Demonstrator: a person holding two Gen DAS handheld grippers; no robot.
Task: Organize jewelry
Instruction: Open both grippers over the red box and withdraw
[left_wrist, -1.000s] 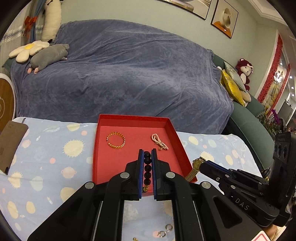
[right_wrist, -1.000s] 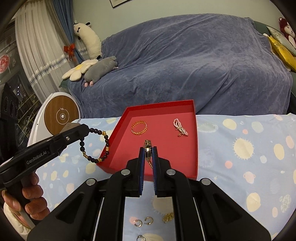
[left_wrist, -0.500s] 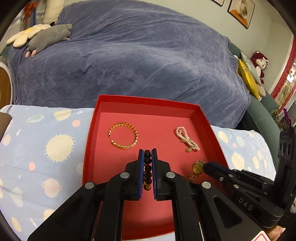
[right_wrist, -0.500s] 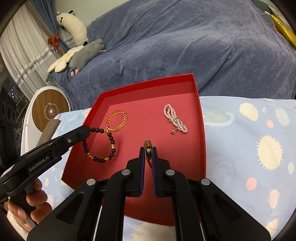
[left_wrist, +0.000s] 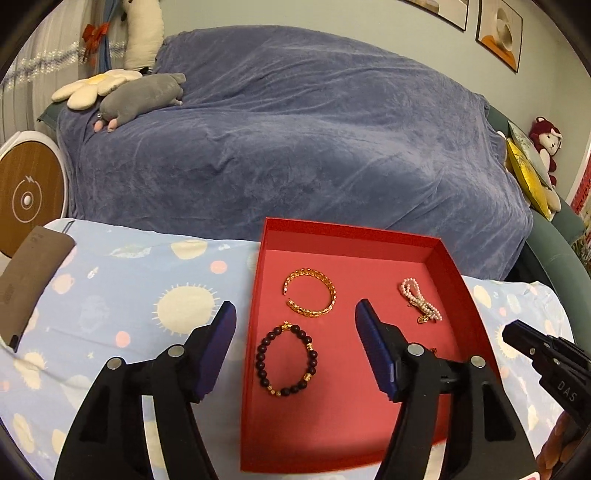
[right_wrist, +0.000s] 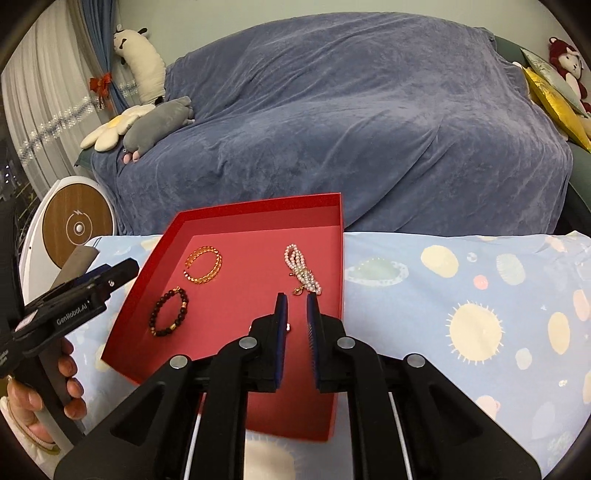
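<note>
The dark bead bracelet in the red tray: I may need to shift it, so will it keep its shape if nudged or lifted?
Probably not rigid: the dark bead bracelet is separate beads strung together, so it would likely sag when lifted. Its round beads might roll slightly on the red tray's smooth floor if pushed. It looks light.

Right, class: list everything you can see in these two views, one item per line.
tray: one, red, on the cloth
bead bracelet: one, dark with gold beads, tray's near left
bangle: one, gold, tray's far left
pearl bracelet: one, pinkish-white, tray's right
cloth: one, pale blue with suns, under tray
sofa cover: one, blue, behind
grey plush toy: one, on sofa's left
round panel: one, wood-faced, far left
left gripper: black, jaws just opening, empty, above bead bracelet
right gripper: black, jaws just opening slightly, nothing visible between
hand: one, holding left gripper
</note>
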